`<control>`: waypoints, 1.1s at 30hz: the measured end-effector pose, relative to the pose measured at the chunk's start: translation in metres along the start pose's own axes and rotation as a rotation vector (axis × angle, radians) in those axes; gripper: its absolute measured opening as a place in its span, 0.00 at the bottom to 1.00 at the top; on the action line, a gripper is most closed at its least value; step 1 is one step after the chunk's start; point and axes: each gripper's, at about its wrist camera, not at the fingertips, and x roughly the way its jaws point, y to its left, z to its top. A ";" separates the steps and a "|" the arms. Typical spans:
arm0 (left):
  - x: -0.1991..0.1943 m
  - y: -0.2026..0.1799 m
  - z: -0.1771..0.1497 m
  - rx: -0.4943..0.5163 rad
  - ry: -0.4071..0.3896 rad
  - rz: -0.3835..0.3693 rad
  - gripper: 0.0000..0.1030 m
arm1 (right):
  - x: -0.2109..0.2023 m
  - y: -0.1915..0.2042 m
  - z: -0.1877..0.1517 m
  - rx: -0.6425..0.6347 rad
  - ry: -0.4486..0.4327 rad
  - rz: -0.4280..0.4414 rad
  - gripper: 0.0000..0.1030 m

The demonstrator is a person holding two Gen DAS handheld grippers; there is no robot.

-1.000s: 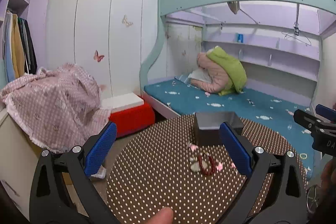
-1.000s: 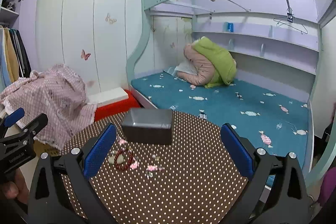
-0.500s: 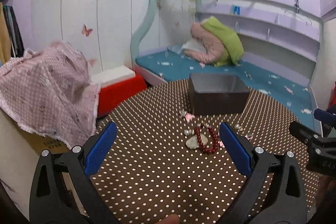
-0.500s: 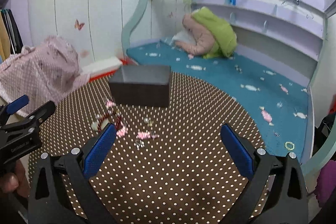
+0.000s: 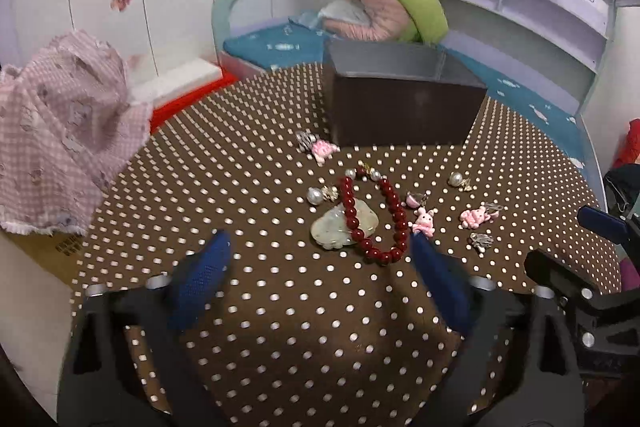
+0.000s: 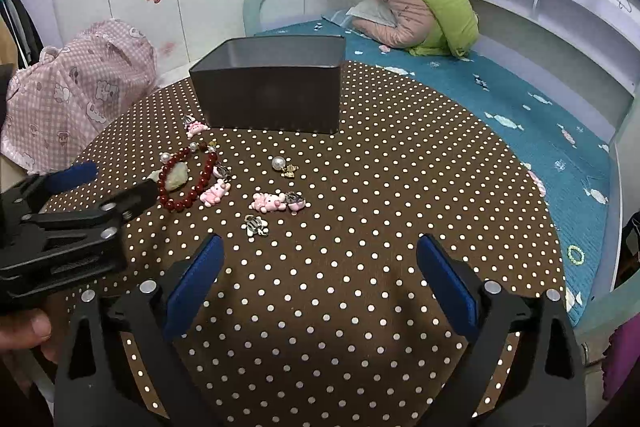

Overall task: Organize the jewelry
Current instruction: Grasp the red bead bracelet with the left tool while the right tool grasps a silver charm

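Round table (image 6: 400, 187) with brown white-dotted cloth, far rim curving just behind dark box (image 6: 272, 95), right rim dropping off toward teal bed (image 6: 540, 115); wide bare cloth on the right half and along the near edge, all clutter on the left-centre; pink checked cloth heap (image 5: 60, 131) off the left rim, red-and-white block (image 5: 180, 91) beyond it. Dark box open-topped, standing near far edge, inside looking bare as far as seen from right wrist view; all jewelry lying outside it on the cloth. Red bead bracelet (image 5: 376, 215) lying in a loop, draped over pale jade-like pendant (image 5: 344, 227); pearl earring (image 5: 316, 195) just left of bracelet, another pearl earring (image 5: 458, 181) to the right, apart; pink bunny charms (image 5: 426, 221) and (image 5: 476, 217) right of bracelet, a further pink charm (image 5: 320, 147) just in front of the box; small silvery charm (image 6: 256, 225) nearest right gripper. Left gripper (image 5: 318, 259) low over cloth, blue pads apart and closing, nothing pressed between them, bracelet and pendant just ahead of the tips, right pad tip near the bracelet's edge. Right gripper (image 6: 320, 259) pads wide apart, closing slightly, bare cloth between them, silvery charm just beyond the left pad. Thumb (image 6: 24, 327) visible at the left gripper's handle. Cardboard under pink cloth bearing print, too blurred to read; blue label on the shelf unreadable.
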 end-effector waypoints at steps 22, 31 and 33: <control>0.003 0.012 -0.003 -0.020 0.013 -0.161 0.08 | 0.032 0.038 0.007 -0.150 0.067 0.075 0.12; -0.031 0.030 -0.020 -0.014 -0.036 -0.169 0.08 | 0.009 0.023 -0.001 -0.080 0.047 0.149 0.12; -0.041 0.033 -0.021 -0.008 -0.052 -0.169 0.08 | 0.003 0.022 0.001 -0.076 0.039 0.161 0.12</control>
